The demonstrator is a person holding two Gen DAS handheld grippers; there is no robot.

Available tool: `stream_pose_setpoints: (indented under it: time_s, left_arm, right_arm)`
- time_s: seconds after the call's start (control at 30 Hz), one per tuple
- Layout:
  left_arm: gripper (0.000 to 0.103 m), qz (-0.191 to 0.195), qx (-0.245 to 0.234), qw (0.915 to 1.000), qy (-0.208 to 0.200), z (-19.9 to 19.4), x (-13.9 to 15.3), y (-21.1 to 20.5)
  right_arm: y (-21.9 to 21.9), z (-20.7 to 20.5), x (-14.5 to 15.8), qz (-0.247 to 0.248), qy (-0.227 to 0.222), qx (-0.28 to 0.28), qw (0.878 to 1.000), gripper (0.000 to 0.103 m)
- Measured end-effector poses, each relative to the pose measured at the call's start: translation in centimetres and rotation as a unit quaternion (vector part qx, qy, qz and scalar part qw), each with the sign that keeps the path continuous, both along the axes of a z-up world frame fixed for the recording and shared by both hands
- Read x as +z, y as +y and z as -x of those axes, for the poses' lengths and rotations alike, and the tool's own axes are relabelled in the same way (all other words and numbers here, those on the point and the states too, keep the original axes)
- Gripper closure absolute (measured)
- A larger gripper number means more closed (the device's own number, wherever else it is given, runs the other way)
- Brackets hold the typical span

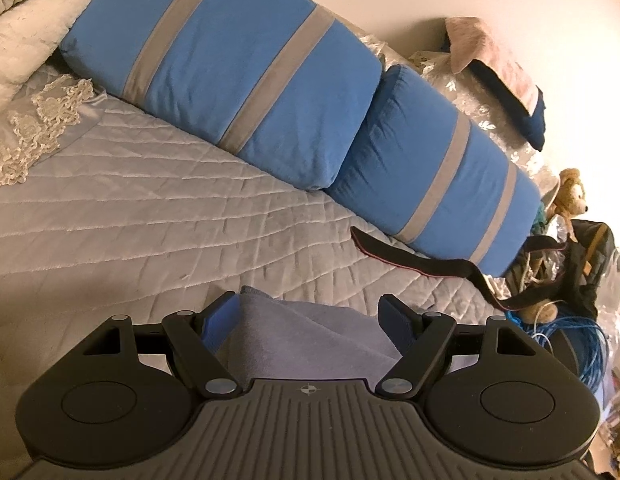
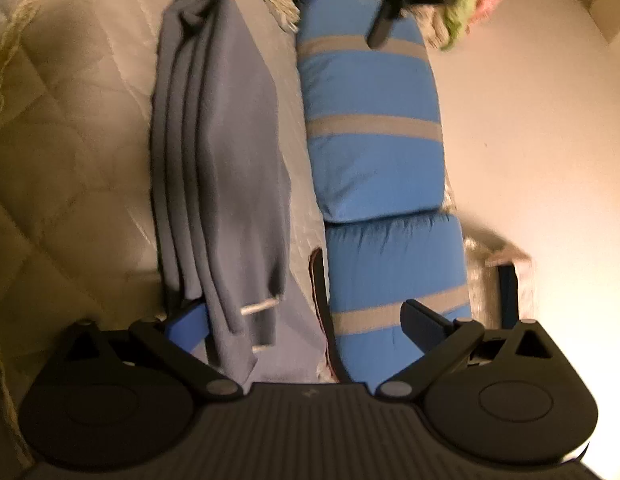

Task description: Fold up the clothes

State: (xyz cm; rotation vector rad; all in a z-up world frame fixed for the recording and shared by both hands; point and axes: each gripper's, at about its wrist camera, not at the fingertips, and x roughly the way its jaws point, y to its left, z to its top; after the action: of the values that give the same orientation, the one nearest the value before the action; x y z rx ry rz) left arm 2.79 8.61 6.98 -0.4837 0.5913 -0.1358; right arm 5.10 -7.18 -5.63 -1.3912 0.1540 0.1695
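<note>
Both fingers (image 2: 186,316) spread, grey folded garment (image 2: 222,160) between them.

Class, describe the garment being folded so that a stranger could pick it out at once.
Start at the quilted bed cover. Beside the two blue pillows lies a long grey-blue garment, folded into a narrow strip. Unlike the striped pillows, it is plain and flat, with white drawstrings at one end.

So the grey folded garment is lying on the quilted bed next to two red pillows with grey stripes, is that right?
Not quite. The pillows are blue with grey stripes, not red, as both wrist views show. The rest holds: in the right wrist view the grey folded garment lies on the quilted bed beside them.
</note>
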Motion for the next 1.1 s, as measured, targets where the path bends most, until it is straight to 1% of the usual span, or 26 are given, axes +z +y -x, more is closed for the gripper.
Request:
stream_pose_setpoints:
  time_s: [0.13,0.2,0.23,0.27,0.3,0.33,0.37,0.4,0.47,0.5,0.53,0.67,0.7,0.8,0.87,0.97,1.1]
  left_arm:
    - [0.028,0.001,0.001,1.0,0.002,0.1,0.0,0.1]
    - [0.028,0.002,0.001,1.0,0.003,0.1,0.0,0.2]
    - [0.028,0.002,0.001,1.0,0.003,0.1,0.0,0.2]
    - [0.028,0.002,0.001,1.0,0.003,0.1,0.0,0.2]
    - [0.028,0.003,0.0,1.0,0.004,0.2,0.0,0.3]
    - [0.028,0.002,-0.002,1.0,0.005,0.2,0.0,0.3]
    - [0.028,-0.002,-0.007,1.0,0.004,0.3,0.0,0.2]
    - [0.028,-0.011,-0.014,0.9998,0.002,0.4,0.0,0.0]
    - [0.028,-0.034,-0.029,0.999,-0.003,0.6,0.1,-0.5]
    - [0.028,-0.055,-0.04,0.9976,-0.01,0.9,0.1,-0.9]
    - [0.028,-0.078,-0.051,0.9954,-0.019,1.3,0.1,-1.3]
    - [0.028,-0.176,-0.072,0.9807,-0.046,3.2,-0.7,-2.9]
    - [0.028,-0.191,-0.075,0.9773,-0.051,3.6,-0.9,-3.1]
    - [0.028,-0.21,-0.107,0.9691,-0.074,4.8,-1.3,-3.7]
    - [0.028,-0.224,-0.128,0.9618,-0.092,5.5,-1.3,-4.5]
    - [0.028,-0.268,-0.158,0.9433,-0.116,6.1,-1.6,-6.7]
    - [0.028,-0.365,-0.165,0.9084,-0.12,6.0,-3.0,-10.4]
  right_arm:
    - [0.5,-0.3,0.2,0.004,0.013,0.022,1.0,0.003]
    - [0.5,-0.6,0.5,0.003,0.04,0.033,0.999,0.011]
    - [0.3,-0.9,0.7,-0.003,0.063,0.037,0.997,0.014]
    - [0.1,-1.2,1.0,-0.01,0.084,0.04,0.996,0.022]
    - [0.0,-1.5,1.3,-0.019,0.104,0.039,0.994,0.036]
    - [-0.1,-1.9,1.6,-0.026,0.126,0.037,0.991,0.046]
    - [-0.1,-2.2,1.8,-0.028,0.145,0.037,0.988,0.071]
    - [-0.1,-2.4,2.0,-0.03,0.163,0.037,0.986,0.079]
    - [0.0,-2.8,2.6,-0.032,0.192,0.037,0.98,0.082]
    - [-0.1,-3.0,3.2,-0.031,0.182,0.041,0.982,0.087]
    - [-0.1,-3.1,3.9,-0.031,0.171,0.044,0.984,0.088]
    - [-0.4,-4.5,7.8,-0.048,0.12,0.049,0.99,0.091]
    - [-0.3,-4.9,8.7,-0.049,0.109,0.049,0.992,0.091]
    - [-0.3,-5.6,11.3,-0.051,0.082,0.052,0.994,0.091]
    - [-0.2,-5.8,12.7,-0.051,0.07,0.056,0.995,0.091]
    - [0.2,-6.1,14.1,-0.046,0.058,0.061,0.995,0.091]
    - [0.6,-6.7,15.2,-0.044,0.046,0.066,0.996,0.091]
